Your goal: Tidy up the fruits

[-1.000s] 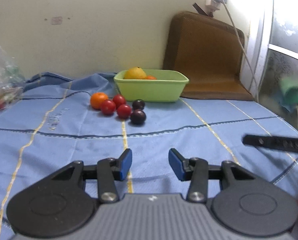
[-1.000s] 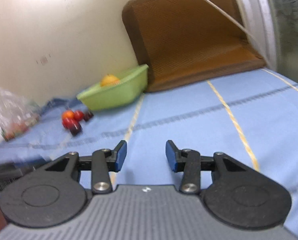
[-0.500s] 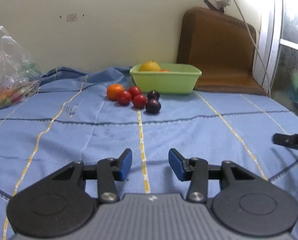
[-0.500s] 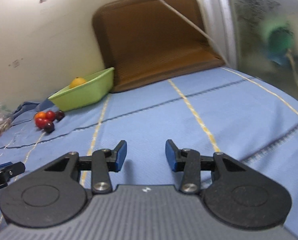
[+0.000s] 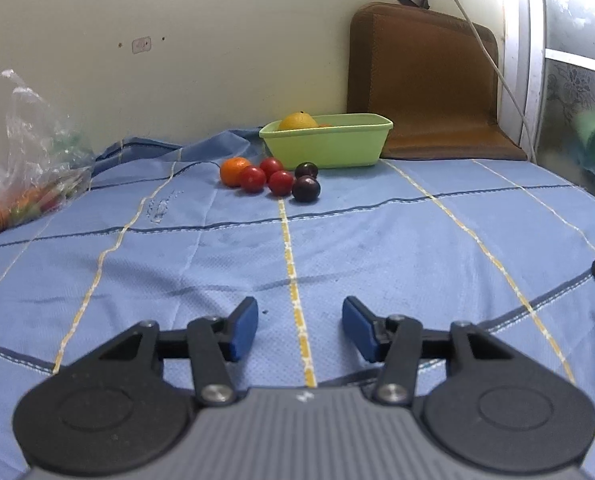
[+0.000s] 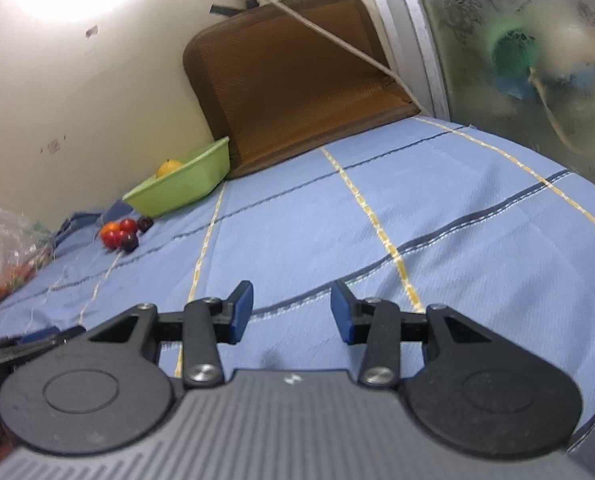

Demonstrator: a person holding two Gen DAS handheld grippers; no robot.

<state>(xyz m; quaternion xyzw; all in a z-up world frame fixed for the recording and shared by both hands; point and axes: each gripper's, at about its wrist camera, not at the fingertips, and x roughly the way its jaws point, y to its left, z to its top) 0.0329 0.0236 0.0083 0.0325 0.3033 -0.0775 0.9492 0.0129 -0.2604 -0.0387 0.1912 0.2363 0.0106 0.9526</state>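
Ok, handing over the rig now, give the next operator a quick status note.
Left gripper: empty; its jaws have just been opening.
Right gripper: open, empty.
Both are well short of the fruit.
Green tub by the wall holds a yellow citrus, with something orange beside it.
Loose on the cloth in front of it: orange, three red fruits, two dark plums.
Left: all six loose pieces.

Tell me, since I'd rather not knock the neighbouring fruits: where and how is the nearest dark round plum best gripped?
Grip the nearest dark round plum across its widest middle, coming from the open cloth side in front. It is a smooth ball at the cluster's front right edge; a red tomato sits close on its left, so slip one finger carefully there, or pinch front to back from above.
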